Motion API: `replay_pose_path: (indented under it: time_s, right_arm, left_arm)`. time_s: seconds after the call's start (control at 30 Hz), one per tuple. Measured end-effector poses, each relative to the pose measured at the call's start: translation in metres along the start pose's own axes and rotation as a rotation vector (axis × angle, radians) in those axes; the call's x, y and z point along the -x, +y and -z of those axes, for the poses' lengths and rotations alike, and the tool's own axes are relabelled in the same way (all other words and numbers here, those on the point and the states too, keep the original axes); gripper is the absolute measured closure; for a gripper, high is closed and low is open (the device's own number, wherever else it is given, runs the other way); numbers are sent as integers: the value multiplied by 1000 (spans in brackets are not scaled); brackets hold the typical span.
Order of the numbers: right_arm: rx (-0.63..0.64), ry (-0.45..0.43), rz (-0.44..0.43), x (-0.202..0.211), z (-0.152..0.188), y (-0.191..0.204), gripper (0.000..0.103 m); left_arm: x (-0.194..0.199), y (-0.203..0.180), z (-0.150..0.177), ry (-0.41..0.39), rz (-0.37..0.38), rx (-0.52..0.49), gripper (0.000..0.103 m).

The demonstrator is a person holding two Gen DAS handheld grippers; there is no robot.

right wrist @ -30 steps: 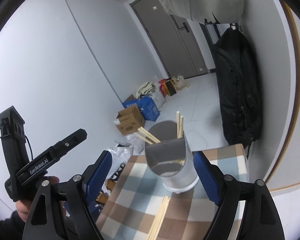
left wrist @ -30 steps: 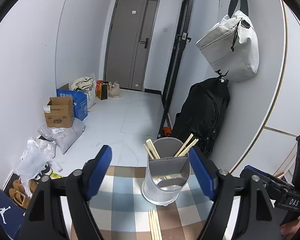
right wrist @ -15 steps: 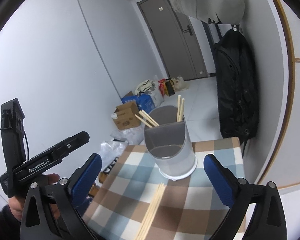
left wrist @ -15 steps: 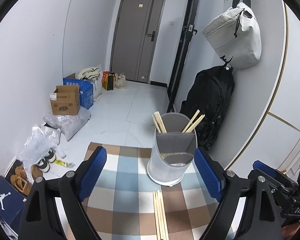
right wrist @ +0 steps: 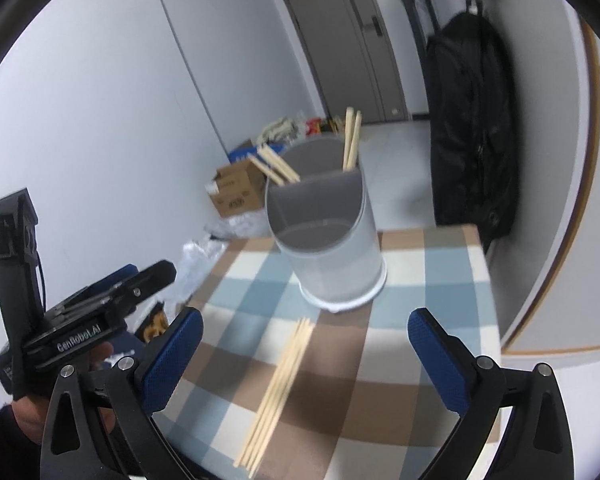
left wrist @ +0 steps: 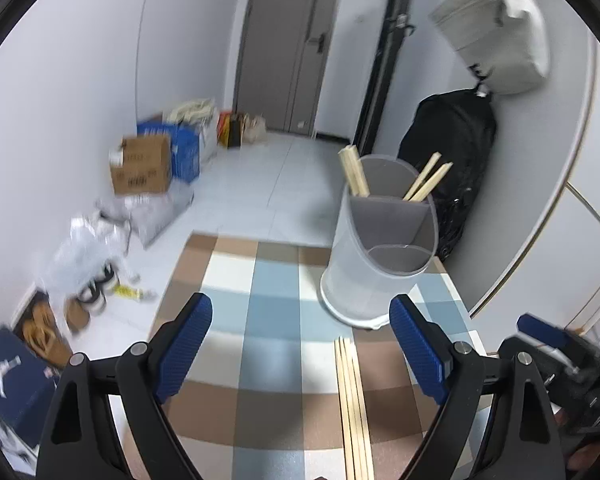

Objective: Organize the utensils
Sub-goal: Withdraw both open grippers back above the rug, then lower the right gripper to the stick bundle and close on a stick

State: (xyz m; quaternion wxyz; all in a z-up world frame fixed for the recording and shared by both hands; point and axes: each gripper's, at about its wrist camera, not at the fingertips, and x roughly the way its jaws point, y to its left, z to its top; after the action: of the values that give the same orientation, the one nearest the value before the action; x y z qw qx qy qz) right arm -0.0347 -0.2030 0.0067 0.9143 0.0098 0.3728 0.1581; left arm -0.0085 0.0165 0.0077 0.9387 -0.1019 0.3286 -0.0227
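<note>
On a checked tablecloth, a grey divided holder with chopsticks upright inside – loose chopsticks flat just in front. Left gripper and right gripper both spread wide, holding nothing.

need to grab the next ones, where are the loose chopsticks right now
The loose chopsticks lie bundled flat on the checked cloth, just in front of the holder, low centre-right in the left view.
</note>
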Motion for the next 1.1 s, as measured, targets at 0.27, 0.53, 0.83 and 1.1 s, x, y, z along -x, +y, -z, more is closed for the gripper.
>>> replay_pose_path:
  time_s: [0.27,0.53,0.83,1.1]
  right_arm:
    - [-21,175,41,-53,14,-6,3]
    - [-28,337,63,-102,23,-10,36]
    - [101,393,107,-143,31,11,66]
    - [139,405,177,-149,36,16,74]
  left_arm:
    - [-15,14,-3,52,-80,8,16]
    - [-21,41,-4,92,-122,49,16]
    - [-21,59,-2,117,-129,94,16]
    - [-24,68,-2,125,-138,104,16]
